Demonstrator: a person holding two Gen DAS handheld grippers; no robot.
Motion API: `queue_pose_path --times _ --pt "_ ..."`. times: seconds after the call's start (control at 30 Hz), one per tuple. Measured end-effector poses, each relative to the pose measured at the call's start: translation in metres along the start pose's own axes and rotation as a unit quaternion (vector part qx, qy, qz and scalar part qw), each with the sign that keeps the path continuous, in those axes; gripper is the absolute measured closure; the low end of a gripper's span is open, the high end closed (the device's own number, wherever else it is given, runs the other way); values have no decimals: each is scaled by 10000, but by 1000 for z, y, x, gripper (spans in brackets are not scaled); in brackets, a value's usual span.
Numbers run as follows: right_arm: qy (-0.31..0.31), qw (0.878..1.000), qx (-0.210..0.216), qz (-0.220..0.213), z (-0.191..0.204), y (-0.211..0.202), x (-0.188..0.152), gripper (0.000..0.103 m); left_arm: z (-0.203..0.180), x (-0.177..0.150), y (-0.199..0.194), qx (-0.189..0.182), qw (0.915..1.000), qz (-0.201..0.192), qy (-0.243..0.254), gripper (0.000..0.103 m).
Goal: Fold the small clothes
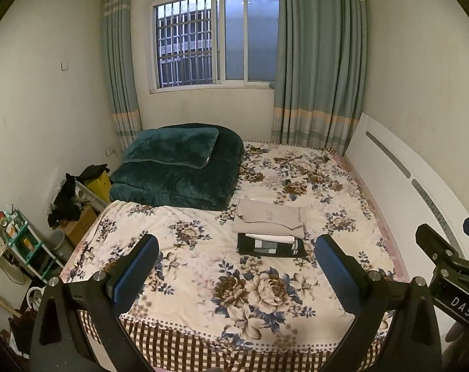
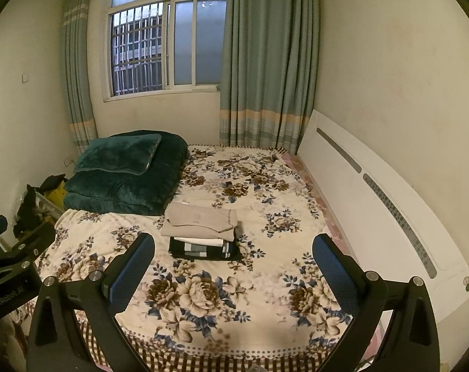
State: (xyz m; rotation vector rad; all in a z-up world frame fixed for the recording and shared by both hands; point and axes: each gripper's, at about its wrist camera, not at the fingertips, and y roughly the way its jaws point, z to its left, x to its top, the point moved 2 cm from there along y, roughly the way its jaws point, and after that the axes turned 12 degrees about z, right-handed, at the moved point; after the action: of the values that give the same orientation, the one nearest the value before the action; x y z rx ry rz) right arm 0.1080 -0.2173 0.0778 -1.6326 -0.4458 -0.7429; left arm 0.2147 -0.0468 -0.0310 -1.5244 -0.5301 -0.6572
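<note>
L→R across the bed [image 1: 185, 282]: 1 green quilt [image 1: 175, 183] at far-left corner, 1 stack of folded clothes [image 1: 270, 232] mid-bed just right of quilt. 2 grippers, left gripper [image 1: 237, 266] & right gripper [image 2: 233, 263], above near edge, jaws wide apart, nothing held.

Dim yellowish indoor light, sharp focus, strong fisheye-bent, vignetted edges

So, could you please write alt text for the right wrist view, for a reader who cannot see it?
A stack of folded clothes lies on a floral bedspread, beyond the open right gripper, which holds nothing. A folded green quilt lies behind to the left, under a barred window with curtains.
</note>
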Motion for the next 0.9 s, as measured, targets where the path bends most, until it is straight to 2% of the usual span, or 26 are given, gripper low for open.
queue_pose_path --times 0.2,0.9 --pt "1 10000 21 -8 1 -1 4 0 -12 3 -1 32 10000 -41 -23 0" --pt "-4 10000 43 -31 2 -1 5 0 -8 -1 -1 55 9999 -52 -75 0"
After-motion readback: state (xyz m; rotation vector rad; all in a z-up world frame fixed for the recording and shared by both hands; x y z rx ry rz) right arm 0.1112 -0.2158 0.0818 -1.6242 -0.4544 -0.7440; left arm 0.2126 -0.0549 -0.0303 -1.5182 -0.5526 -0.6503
